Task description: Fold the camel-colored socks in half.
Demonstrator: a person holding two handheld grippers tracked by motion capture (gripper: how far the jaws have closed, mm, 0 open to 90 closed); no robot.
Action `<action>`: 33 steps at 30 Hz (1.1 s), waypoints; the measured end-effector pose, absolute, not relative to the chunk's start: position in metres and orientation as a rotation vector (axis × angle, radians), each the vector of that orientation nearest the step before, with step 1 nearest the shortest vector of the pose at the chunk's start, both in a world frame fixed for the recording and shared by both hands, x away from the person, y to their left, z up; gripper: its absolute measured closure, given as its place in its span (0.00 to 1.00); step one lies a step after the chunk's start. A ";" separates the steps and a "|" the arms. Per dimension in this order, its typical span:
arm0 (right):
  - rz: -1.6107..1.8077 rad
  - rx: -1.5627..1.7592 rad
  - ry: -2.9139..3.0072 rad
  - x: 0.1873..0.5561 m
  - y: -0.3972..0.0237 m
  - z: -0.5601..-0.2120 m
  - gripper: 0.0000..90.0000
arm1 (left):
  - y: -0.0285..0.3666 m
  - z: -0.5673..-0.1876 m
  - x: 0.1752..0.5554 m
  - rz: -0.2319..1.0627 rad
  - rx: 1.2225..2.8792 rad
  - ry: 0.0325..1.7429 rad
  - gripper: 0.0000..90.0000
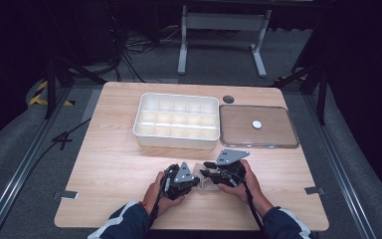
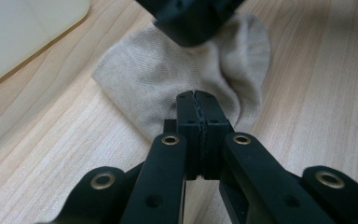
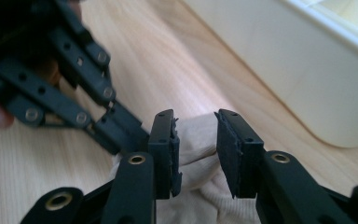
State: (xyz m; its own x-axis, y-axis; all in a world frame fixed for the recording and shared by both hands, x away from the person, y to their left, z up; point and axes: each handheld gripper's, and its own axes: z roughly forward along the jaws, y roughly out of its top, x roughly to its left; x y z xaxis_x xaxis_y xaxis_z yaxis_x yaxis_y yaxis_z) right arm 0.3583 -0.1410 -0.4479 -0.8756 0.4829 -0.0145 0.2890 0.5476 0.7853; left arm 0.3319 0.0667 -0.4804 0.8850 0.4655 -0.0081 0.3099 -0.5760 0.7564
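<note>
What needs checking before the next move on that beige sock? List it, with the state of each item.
1. Left hand-held gripper clamped on the beige sock: ok, jaws shut on the fabric.
2. Right hand-held gripper gripping the sock: not ok, its pads stand apart with fabric between them.
3. Sock resting on the table: ok, though bunched.
4. Divided white tray within easy reach past the hand-held grippers: ok, compartments look empty.
5. Clear lid off the tray: ok, it lies flat at its right.
6. Whether the sock is single or a folded pair: cannot tell.
</note>
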 end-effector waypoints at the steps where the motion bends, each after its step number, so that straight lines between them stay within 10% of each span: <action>1: 1.210 0.639 2.562 0.358 -0.141 -0.449 0.76 | 0.067 -0.480 0.332 0.243 2.228 0.555 0.99; 12: 1.085 0.643 2.626 0.356 -0.158 -0.462 0.68 | 0.067 -0.480 0.332 0.245 2.226 0.557 0.98; 19: 1.071 0.676 2.592 0.355 -0.161 -0.470 0.52 | 0.077 -0.472 0.331 0.234 2.153 0.678 0.60; 33: 1.076 0.700 2.548 0.354 -0.166 -0.467 0.44 | 0.072 -0.481 0.336 0.195 2.201 0.735 0.46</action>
State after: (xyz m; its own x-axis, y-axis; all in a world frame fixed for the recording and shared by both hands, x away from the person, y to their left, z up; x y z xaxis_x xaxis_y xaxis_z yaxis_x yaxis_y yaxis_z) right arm 0.3536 -0.1657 -0.4669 -0.8405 0.5369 -0.0730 0.3221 0.6035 0.7295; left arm 0.3363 0.0718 -0.4812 0.8201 0.5642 -0.0957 0.4424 -0.5189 0.7314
